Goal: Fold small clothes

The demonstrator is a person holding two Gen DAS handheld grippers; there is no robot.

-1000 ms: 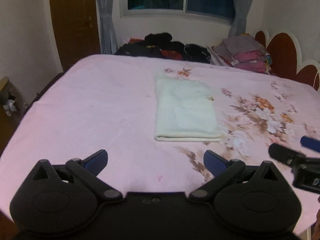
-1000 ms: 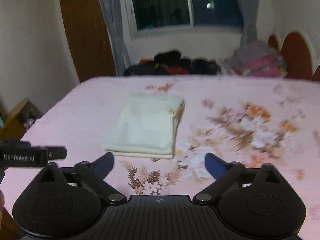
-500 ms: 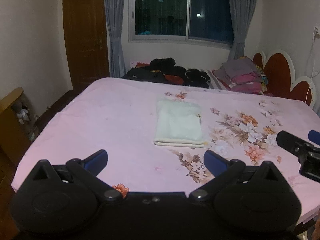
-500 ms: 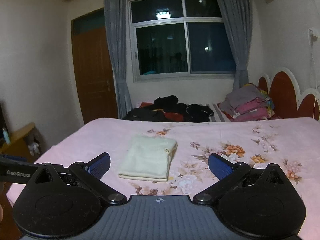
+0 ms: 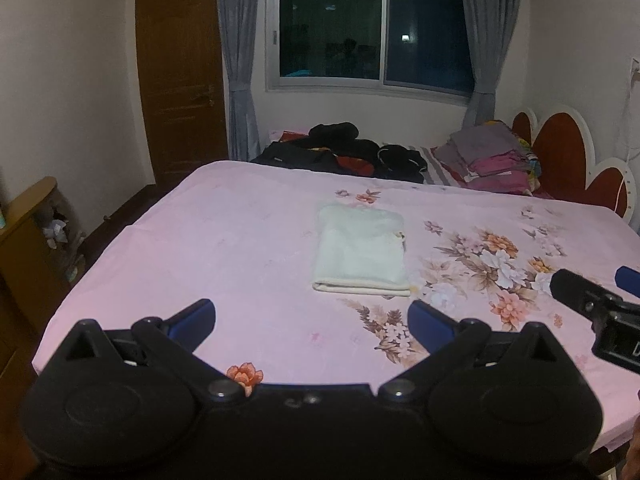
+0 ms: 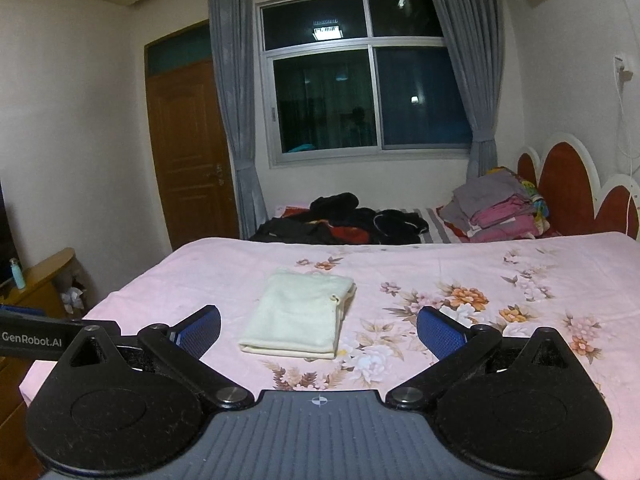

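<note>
A cream garment lies folded into a neat rectangle in the middle of the pink flowered bed; it also shows in the right wrist view. My left gripper is open and empty, held back over the bed's near edge, well short of the garment. My right gripper is open and empty too, level with the left one, the garment ahead between its fingers. The right gripper shows at the right edge of the left wrist view.
A heap of dark clothes and a stack of folded pink and grey clothes lie at the bed's far side under the window. A red scalloped headboard stands on the right. A wooden cabinet stands left of the bed.
Both grippers have drawn back and risen away from the folded garment, so it looks smaller and farther. Both stay open and empty.
</note>
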